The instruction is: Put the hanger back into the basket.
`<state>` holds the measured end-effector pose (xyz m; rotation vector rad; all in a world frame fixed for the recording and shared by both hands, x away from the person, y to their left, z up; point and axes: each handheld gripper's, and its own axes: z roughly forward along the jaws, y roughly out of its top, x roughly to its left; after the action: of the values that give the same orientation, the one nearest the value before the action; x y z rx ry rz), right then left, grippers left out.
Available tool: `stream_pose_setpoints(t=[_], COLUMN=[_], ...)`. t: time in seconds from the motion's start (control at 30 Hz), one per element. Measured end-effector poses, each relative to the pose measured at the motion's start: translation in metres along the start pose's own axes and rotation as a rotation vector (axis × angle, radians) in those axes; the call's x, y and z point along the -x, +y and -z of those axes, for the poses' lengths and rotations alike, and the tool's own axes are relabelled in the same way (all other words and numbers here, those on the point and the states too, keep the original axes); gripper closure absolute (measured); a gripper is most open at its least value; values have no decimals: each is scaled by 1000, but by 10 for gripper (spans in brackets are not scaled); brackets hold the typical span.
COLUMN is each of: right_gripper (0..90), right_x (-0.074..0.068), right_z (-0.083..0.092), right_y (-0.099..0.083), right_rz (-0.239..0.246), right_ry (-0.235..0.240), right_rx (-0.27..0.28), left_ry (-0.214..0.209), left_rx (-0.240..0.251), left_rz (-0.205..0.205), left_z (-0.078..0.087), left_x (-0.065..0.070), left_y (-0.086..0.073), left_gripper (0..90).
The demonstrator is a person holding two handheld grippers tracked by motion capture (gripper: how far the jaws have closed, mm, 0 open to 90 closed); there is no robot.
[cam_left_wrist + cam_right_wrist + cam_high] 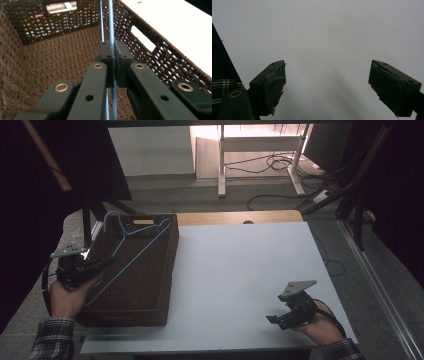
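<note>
Job: a blue wire hanger (131,251) was going into a brown woven basket (150,285), by the look of it.
Left gripper: the left gripper (102,263) pinched the hanger's thin wire. Its jaws were pressed tight together on it, as the left gripper view showed (113,56).
Why held so: the wire was thin, so the jaws had to close all the way to keep it from slipping. Holding it near one low corner probably let the rest tip down into the basket.
Where the hanger was: it lay tilted over the open basket. Its hook (111,219) stuck up past the far left corner, and its long bar ran down to the gripper at the left wall.
Inside the basket: the woven floor (57,67) looked bare, so there was room for the hanger to lie flat.
Right gripper: the right gripper (274,319) rested low by the table's near right corner. Its jaws were spread wide with nothing between them (327,87).
Why it waited there: one hand seemed to be enough for a light hanger, so this one kept out of the way.
Table: the top (240,270) was flat, pale and plain. The basket sat on its left side.
Room: it was dim. The floor (280,195) was grey, with black cables (270,165) lying by a white desk leg (221,165) at the back.
</note>
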<state>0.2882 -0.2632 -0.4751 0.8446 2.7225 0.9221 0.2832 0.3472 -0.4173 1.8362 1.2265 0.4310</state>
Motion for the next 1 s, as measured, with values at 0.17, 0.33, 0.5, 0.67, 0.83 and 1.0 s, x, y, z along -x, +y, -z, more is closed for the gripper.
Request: stream_pose_setpoints(t=[0.17, 0.33, 0.5, 0.67, 0.83, 1.0], right_gripper=[147, 147, 148, 148, 148, 148], right_x=[0, 0, 0, 0, 0, 0], right_z=[-1, -1, -1, -2, -2, -2], right_y=[0, -1, -1, -1, -1, -1], right_rz=[3, 3, 6, 10, 10, 10], right_ry=[3, 4, 4, 3, 5, 5], right_rx=[-7, -10, -12, -15, -17, -17], left_ry=[-14, -16, -2, 40, 102, 162], left_rx=[-25, -37, -55, -116, -128, -73], left_rz=[16, 26, 50, 43, 33, 36], left_z=[-13, -21, -22, -30, -29, -21], left_x=[-4, -6, -13, -12, -13, -16], left_y=[-5, -4, -7, -10, -9, -9], left_gripper=[879, 879, 879, 877, 862, 577])
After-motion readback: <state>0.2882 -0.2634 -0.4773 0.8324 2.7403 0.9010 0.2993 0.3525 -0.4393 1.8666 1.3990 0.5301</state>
